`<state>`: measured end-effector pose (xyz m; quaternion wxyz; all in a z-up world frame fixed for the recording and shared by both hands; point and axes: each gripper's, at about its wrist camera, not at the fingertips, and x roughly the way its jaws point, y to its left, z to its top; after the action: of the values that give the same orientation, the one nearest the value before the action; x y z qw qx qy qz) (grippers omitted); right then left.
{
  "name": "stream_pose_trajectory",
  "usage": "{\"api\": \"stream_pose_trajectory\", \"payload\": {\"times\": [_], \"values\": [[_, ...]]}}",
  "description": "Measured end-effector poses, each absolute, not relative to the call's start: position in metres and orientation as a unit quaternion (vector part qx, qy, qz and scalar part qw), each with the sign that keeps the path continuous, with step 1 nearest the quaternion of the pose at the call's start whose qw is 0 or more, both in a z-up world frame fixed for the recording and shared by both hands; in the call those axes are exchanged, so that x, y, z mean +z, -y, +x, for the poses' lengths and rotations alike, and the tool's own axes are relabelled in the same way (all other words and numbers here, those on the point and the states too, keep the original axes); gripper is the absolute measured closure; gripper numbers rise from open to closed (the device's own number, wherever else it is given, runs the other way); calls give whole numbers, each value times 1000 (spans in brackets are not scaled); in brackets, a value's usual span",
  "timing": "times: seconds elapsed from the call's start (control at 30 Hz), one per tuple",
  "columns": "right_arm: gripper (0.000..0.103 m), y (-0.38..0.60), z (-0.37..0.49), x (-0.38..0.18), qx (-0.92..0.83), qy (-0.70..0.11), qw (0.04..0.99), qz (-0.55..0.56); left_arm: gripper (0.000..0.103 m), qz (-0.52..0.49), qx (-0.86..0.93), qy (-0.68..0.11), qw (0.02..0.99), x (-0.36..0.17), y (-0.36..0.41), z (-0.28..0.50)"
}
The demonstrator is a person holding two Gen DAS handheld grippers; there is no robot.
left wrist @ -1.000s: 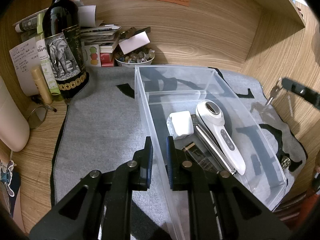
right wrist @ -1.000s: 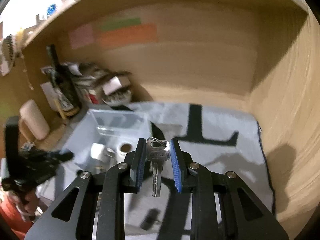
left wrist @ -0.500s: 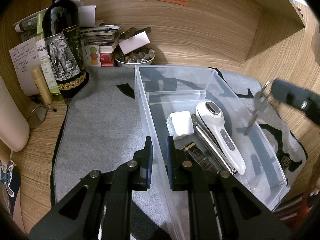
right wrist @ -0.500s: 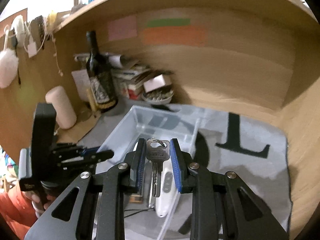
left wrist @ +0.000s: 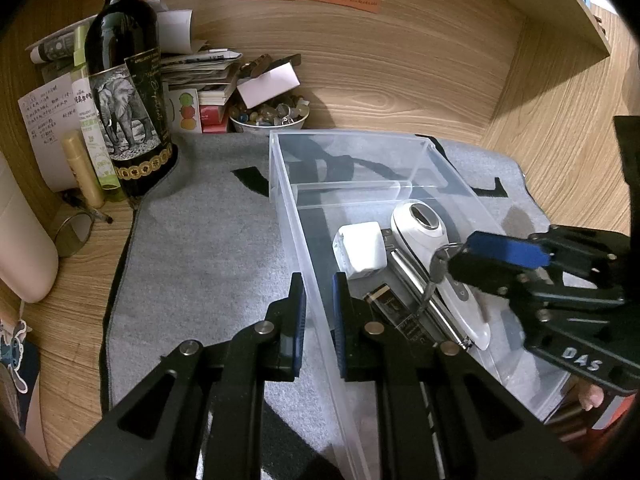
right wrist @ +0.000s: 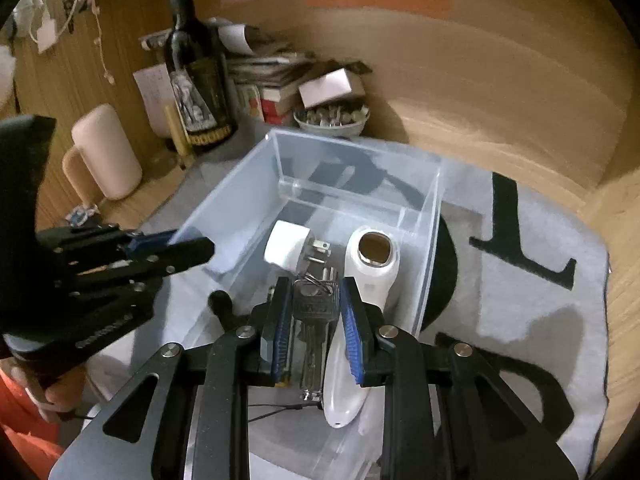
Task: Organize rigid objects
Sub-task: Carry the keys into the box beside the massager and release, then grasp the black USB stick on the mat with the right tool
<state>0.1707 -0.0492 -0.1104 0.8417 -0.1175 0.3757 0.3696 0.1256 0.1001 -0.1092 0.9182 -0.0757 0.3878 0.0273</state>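
Right gripper [right wrist: 316, 316] clamping key [right wrist: 314, 320] above bin [right wrist: 432, 216]; left gripper [left wrist: 319, 312] pinching bin wall.

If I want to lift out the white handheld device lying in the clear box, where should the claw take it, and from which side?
Grip the white handheld device from above on its narrow handle, closing across its width. It lies flat in the clear box; the round head looks too wide, and the right claw holding the key hangs over the handle for now.
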Motion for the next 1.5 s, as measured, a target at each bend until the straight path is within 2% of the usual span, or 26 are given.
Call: {"api": "stream_pose_trajectory", "payload": {"times": [0.27,0.53,0.63,0.7,0.77,0.9,1.07,1.5], "values": [[81,45,179,-124,371,-408,824,-126,91,-76,27,-388,918,-109,-100,126],[81,52,176,-111,370,-394,833,-118,91,-76,27,-388,918,-109,-100,126],[73,62,176,-99,364,-377,845,-108,91,-76,28,-388,918,-109,-101,125],[63,69,175,-91,359,-365,853,-102,91,-75,28,-388,918,-109,-101,125],[58,79,174,-81,352,-351,863,-92,91,-76,27,-388,918,-109,-101,125],[53,101,172,-63,330,-326,882,-75,91,-75,28,-388,918,-109,-101,125],[52,135,172,-55,290,-316,902,-59,91,-76,28,-388,918,-109,-101,125],[52,166,167,-126,252,-406,878,-44,91,-74,29,-388,918,-109,-102,125]]}}
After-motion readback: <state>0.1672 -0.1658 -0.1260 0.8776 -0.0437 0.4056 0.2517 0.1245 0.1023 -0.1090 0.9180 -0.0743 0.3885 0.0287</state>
